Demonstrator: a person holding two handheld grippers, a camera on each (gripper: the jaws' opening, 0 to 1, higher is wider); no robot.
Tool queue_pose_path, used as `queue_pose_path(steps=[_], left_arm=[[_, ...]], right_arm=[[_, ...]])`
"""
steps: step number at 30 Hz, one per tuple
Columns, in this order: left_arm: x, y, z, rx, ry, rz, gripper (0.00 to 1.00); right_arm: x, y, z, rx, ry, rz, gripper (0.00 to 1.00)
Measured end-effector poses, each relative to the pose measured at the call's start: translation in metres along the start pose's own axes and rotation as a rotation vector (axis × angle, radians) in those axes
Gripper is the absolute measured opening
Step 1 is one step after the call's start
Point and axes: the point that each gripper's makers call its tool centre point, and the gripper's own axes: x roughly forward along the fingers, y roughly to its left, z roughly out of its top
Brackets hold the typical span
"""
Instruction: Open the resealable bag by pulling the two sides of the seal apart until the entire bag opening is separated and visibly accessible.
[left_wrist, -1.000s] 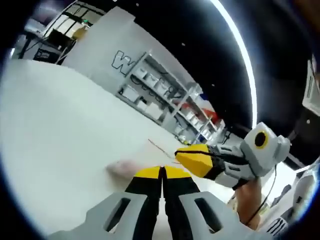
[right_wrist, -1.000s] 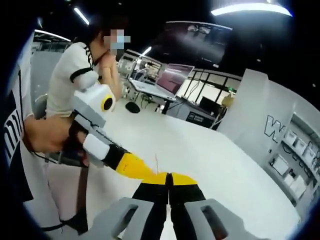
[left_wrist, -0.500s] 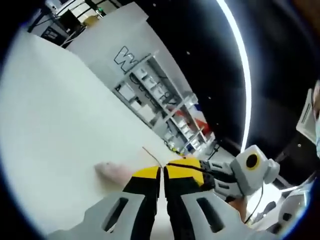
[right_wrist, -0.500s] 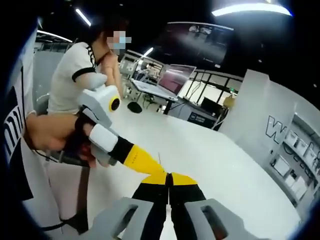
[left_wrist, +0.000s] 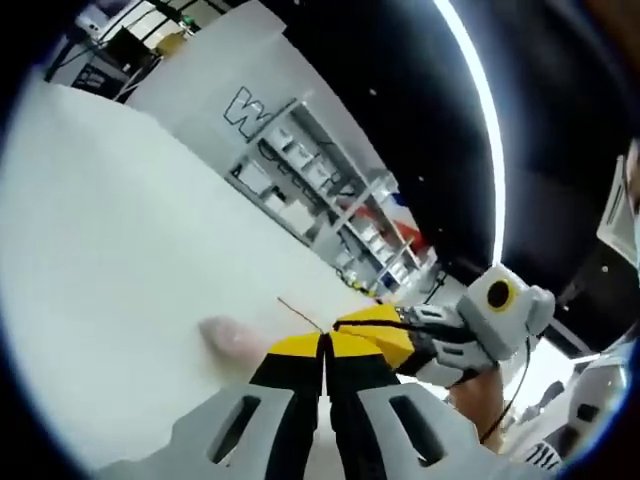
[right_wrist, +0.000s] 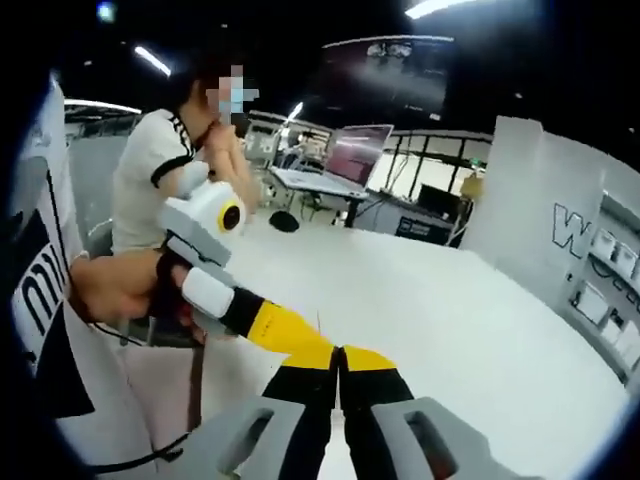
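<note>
I hold both grippers tip to tip above the white table (left_wrist: 120, 250), left gripper (left_wrist: 323, 345) and right gripper (right_wrist: 338, 357) each pinched closed on the resealable bag's (left_wrist: 300, 315) thin top edge, one side apiece, poised, I judge, to pull the seal apart.
</note>
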Motion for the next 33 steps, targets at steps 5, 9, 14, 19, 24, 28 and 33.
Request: queue_pose_path(steps=[5, 9, 14, 19, 24, 28, 33], left_arm=[[-0.006, 0.002, -0.010, 0.035, 0.025, 0.011, 0.01], [-0.010, 0.002, -0.015, 0.064, 0.046, 0.018, 0.01], [-0.014, 0.003, -0.020, 0.121, 0.062, 0.037, 0.01], [-0.019, 0.005, -0.023, 0.151, 0.075, 0.045, 0.01], [-0.021, 0.005, -0.024, 0.154, 0.075, 0.049, 0.01], [-0.020, 0.006, -0.025, 0.155, 0.075, 0.053, 0.01], [-0.019, 0.004, -0.023, 0.168, 0.070, 0.056, 0.01]], right_arm=[[-0.001, 0.005, -0.001, 0.055, -0.006, 0.085, 0.04], [0.000, 0.015, 0.001, 0.094, -0.009, 0.149, 0.05], [0.007, 0.023, -0.008, 0.086, 0.034, 0.183, 0.03], [0.009, 0.028, -0.011, 0.118, 0.050, 0.226, 0.03], [0.009, 0.032, -0.018, 0.116, 0.082, 0.232, 0.00], [0.008, 0.032, -0.022, 0.075, 0.113, 0.205, 0.00], [0.007, 0.031, -0.025, 0.048, 0.136, 0.184, 0.00]])
